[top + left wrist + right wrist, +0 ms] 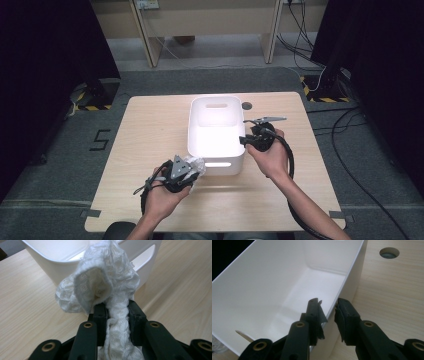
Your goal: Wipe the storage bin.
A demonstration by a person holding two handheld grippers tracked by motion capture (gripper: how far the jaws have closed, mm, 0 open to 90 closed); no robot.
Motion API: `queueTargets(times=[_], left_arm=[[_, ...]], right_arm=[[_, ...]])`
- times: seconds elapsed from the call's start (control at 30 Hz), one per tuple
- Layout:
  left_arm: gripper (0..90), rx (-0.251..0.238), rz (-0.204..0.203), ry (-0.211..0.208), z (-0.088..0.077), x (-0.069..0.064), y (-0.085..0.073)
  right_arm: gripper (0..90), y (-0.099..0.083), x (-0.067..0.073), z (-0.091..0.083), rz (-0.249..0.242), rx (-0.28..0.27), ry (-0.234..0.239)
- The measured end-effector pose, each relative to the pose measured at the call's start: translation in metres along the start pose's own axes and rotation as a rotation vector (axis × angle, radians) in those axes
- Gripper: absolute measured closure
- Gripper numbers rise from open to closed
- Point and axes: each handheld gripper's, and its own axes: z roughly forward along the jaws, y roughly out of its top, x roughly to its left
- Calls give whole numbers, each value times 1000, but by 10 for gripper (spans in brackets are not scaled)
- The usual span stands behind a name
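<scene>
A bunched white lacy cloth (105, 282) is clamped between the jaws of my left gripper (116, 310), which is shut on it. In the high view that left gripper (192, 167) is at the near left corner of a white plastic bin (190, 131), with the cloth (197, 163) just outside the bin's front wall. My right gripper (245, 140) is at the bin's right side. In the right gripper view its jaws (328, 307) straddle the rim of the bin wall (262, 285), one inside and one outside, with a gap showing on either side of the rim.
The bin stands in the middle of a light wooden table (150, 130) and has cut-out handles in its end walls. A round cable hole (247, 105) lies in the table behind the bin's right corner. Cables trail from both grippers toward the near edge.
</scene>
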Motion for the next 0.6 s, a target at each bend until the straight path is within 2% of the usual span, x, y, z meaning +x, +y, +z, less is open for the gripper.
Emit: queueTargets(times=[0.13,0.23,0.37,0.53,0.6], left_arm=[[727,1,-5,-4,3,1,1],[727,-2,-13,9,6,5,2],[727,-3,-17,10,5,7,3],[727,-11,-34,11,6,11,4],[728,-6,-27,15,7,11,4]], right_arm=[[723,1,0,2,2,-6,2],[723,1,-1,6,1,-30,10],[723,5,-1,9,1,-27,9],[729,5,-1,10,-21,-28,1],[735,6,0,10,-30,-28,-5]])
